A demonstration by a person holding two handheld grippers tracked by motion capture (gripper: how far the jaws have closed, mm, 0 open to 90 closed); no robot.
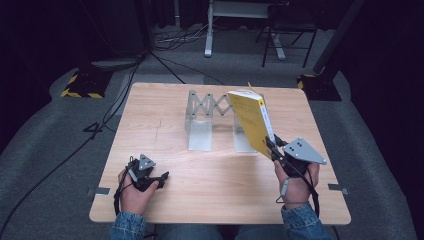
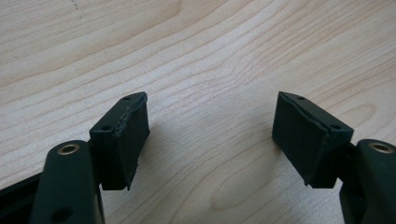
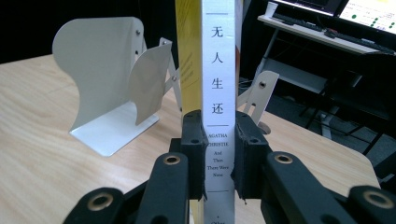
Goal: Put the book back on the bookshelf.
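A yellow book (image 1: 251, 121) with a white spine (image 3: 218, 84) is held tilted above the table's right half. My right gripper (image 1: 274, 145) is shut on the book's lower spine end, its jaws pressing both covers (image 3: 219, 154). The spine carries Chinese characters and small English print. A grey metal expanding book rack (image 1: 207, 117) stands at the middle back of the table, its curved end plate (image 3: 100, 74) to the left behind the book. My left gripper (image 1: 157, 178) rests low over the wooden table near the front left, open with bare wood between its pads (image 2: 123, 135).
The wooden table (image 1: 220, 190) has bare room in front of the rack. Around it lies grey carpet with cables (image 1: 115, 100). Stand bases with yellow-black tape (image 1: 80, 85) sit at the back left, and a desk frame (image 1: 240, 25) farther back.
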